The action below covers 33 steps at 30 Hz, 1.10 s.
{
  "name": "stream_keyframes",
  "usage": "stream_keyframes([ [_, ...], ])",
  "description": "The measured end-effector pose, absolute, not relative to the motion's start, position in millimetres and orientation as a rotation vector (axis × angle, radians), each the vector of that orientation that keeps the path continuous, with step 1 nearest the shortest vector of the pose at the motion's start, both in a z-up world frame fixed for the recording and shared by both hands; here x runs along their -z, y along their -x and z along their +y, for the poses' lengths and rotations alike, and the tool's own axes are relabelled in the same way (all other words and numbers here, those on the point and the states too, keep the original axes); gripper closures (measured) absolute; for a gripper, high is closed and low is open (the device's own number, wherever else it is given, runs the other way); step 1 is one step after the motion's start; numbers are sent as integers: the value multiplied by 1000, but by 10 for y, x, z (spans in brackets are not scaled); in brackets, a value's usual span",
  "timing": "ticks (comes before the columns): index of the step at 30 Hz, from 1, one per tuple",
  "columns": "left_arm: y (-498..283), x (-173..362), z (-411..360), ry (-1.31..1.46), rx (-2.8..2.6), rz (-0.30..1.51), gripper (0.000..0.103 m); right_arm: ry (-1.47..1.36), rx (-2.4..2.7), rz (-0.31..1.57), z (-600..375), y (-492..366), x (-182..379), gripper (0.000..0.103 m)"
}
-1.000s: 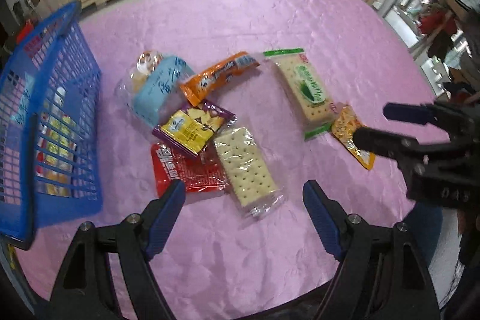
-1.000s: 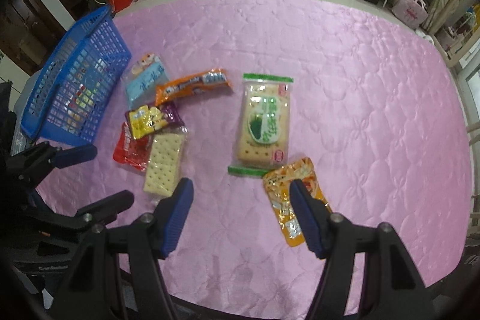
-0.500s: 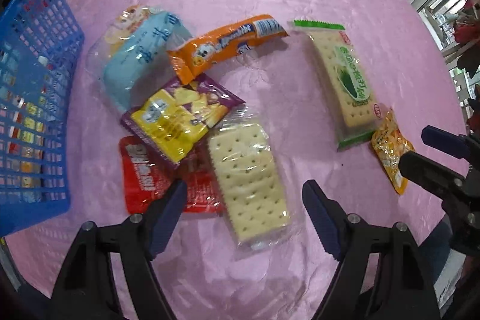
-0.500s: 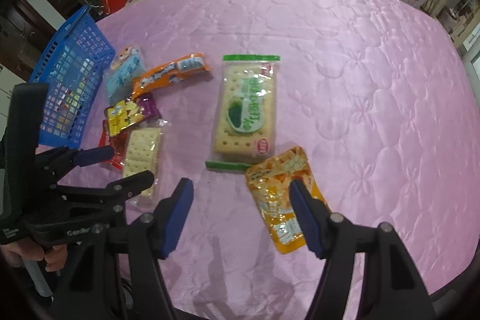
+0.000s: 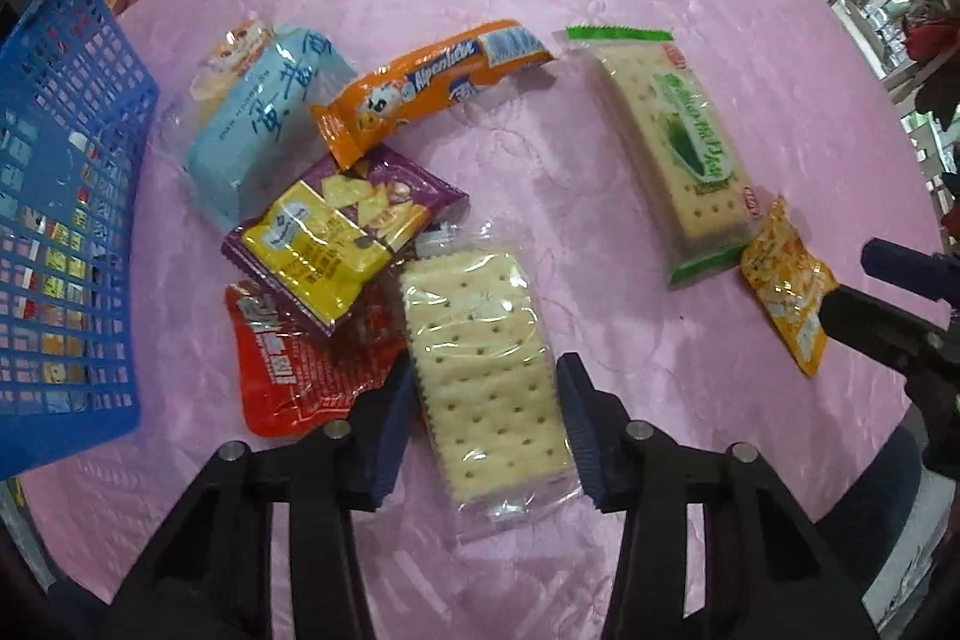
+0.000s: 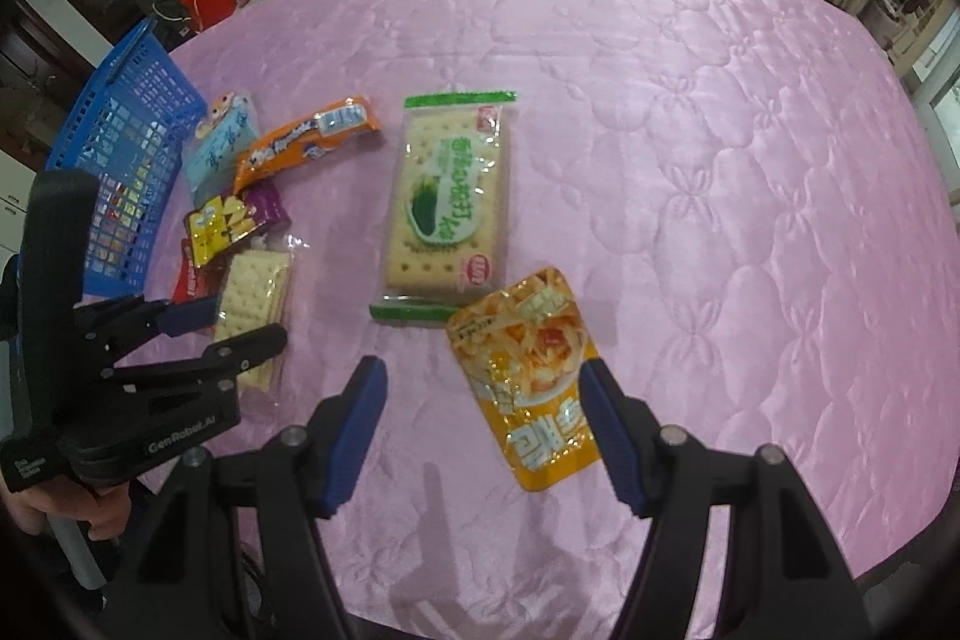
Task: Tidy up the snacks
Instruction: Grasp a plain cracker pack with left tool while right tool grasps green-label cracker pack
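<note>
My left gripper point(image 5: 485, 424) has closed in around a clear pack of plain crackers point(image 5: 483, 370), a blue pad at each long side; I cannot tell whether the pads press it. The pack also shows in the right wrist view point(image 6: 249, 301). My right gripper point(image 6: 483, 427) is open above the near end of a yellow snack packet point(image 6: 528, 370). A green-edged cracker pack point(image 6: 447, 202) lies just beyond it. A blue basket point(image 5: 54, 196) stands at the left.
A red packet point(image 5: 294, 364), a purple-yellow chip bag point(image 5: 342, 226), an orange Alpenliebe stick point(image 5: 432, 82) and a light blue pack point(image 5: 264, 112) lie bunched beside the basket. The pink quilted cloth point(image 6: 690, 130) covers the table. Cabinets stand beyond it.
My left gripper moved down and forward onto the plain cracker pack and its jaws narrowed around it. My right gripper came closer to the yellow packet.
</note>
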<state>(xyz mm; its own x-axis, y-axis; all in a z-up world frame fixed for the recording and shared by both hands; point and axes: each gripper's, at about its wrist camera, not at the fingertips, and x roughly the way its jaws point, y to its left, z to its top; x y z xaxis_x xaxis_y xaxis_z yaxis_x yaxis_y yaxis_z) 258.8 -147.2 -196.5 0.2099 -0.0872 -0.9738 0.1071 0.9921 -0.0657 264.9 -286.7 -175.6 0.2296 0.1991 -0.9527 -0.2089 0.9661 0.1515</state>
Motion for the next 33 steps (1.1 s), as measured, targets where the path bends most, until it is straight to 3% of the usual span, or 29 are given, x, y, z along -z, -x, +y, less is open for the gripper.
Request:
stream_keyframes([
  [19,-2465,968,-1041,99,230,1120,64,-39,-275,1314,-2595,-2969,1764,30],
  [22,-2538,958,-1049,83,236,1107,64,-40,-270,1324,-2536,-3091,1845,23],
  [33,-2863,1297,-995,64,221,1146,64,9,-270,1367,-2341,-3458,2126,23],
])
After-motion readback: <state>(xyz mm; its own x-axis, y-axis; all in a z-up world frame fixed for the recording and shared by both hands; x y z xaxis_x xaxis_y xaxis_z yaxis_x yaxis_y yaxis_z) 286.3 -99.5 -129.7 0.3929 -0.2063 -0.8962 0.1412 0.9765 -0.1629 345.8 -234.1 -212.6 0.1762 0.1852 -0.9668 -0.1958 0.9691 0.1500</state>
